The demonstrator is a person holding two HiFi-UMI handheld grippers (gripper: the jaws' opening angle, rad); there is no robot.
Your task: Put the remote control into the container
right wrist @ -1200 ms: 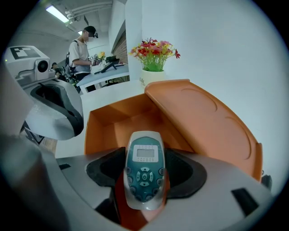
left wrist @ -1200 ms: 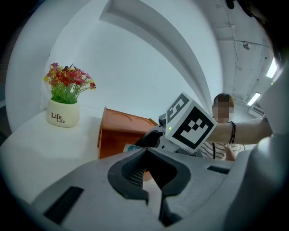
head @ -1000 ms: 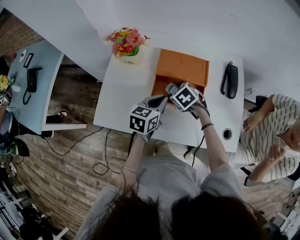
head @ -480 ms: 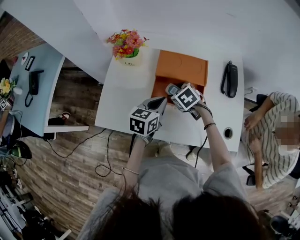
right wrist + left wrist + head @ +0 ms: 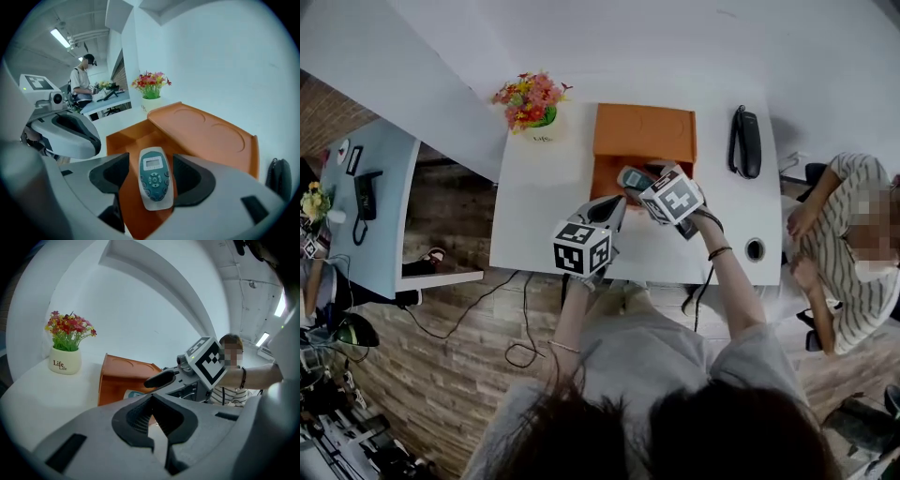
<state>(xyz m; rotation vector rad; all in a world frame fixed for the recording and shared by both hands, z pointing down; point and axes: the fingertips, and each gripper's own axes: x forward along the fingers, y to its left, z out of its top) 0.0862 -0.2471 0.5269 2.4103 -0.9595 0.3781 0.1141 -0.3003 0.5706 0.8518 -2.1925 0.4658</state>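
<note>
My right tool (image 5: 151,164) grips the near end of the white oval remote control (image 5: 153,183) at frame centre, above the open orange box (image 5: 133,138), and my left tool (image 5: 151,397) is closed and empty, so I fear that shallow hold letting it tip onto the white desk (image 5: 544,206).
</note>
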